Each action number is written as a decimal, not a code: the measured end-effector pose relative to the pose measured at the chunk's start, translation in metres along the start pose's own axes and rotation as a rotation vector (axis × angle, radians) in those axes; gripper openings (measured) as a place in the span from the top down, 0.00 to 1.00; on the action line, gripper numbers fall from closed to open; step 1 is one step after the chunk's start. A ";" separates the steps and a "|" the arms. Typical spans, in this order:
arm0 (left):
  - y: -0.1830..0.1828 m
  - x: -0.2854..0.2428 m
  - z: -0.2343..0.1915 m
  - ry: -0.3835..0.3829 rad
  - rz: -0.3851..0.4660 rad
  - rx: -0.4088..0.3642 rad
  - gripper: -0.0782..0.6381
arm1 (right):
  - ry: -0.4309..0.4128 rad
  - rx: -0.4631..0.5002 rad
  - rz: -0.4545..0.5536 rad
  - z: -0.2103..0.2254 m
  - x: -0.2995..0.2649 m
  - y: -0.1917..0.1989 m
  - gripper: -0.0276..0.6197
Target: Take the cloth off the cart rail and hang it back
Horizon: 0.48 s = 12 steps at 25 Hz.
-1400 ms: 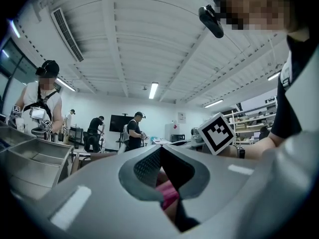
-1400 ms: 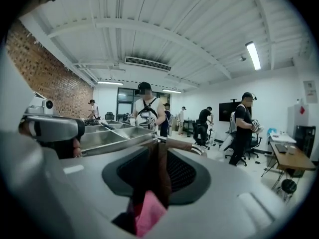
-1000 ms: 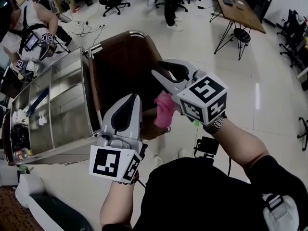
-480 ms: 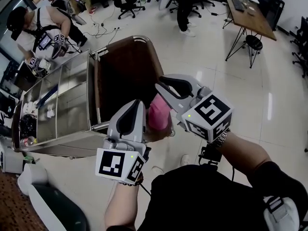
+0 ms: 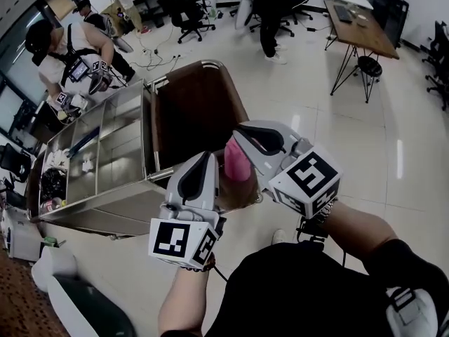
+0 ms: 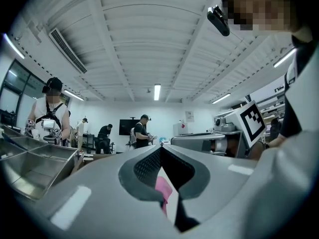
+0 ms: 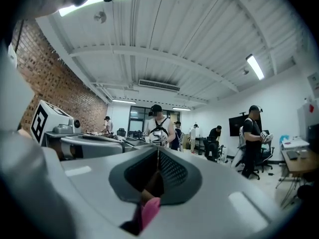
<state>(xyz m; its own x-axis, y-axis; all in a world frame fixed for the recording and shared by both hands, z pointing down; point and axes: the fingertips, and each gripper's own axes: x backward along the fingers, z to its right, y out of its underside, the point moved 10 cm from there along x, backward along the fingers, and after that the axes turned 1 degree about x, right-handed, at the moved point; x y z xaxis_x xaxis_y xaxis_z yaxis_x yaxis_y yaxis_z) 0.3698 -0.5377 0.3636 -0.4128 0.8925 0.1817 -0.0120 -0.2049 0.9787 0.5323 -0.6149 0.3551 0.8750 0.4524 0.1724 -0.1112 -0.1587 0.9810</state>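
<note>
Nearby, pink cloth (image 5: pixel 237 166) at cart (image 5: pixel 126 118) end; people (image 5: pixel 66 62), chairs (image 5: pixel 184 9), desk (image 5: pixel 358 27) beyond.

Head view looks steeply down on the cart (image 5: pixel 119 140); both gripper views face outward, probably sharing the cloth (image 5: pixel 236 164).

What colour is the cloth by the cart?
The cloth is pink. The head view shows it best.

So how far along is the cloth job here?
Done: the left tool and right tool are shut on the pink cloth beside the cart rail; the right jaws just closed on it. In hand: lifting it clear, not visibly done. Left: hanging it back.
</note>
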 end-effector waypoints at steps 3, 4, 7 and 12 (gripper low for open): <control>-0.009 0.027 0.009 0.016 0.008 0.006 0.89 | 0.024 0.017 0.002 -0.032 0.014 -0.010 0.96; -0.012 0.037 0.013 0.022 0.009 0.008 0.89 | 0.030 0.021 0.000 -0.043 0.020 -0.014 0.96; -0.022 0.069 0.021 0.039 0.013 0.013 0.89 | 0.049 0.035 -0.004 -0.078 0.035 -0.023 0.96; -0.033 0.128 0.040 0.063 0.021 0.022 0.89 | 0.081 0.048 -0.001 -0.141 0.063 -0.034 0.96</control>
<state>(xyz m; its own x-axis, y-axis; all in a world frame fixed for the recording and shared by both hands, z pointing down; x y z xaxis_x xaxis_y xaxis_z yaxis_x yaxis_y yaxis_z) 0.3538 -0.4004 0.3585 -0.4690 0.8610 0.1969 0.0174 -0.2139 0.9767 0.5245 -0.4570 0.3448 0.8340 0.5214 0.1803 -0.0861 -0.1999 0.9760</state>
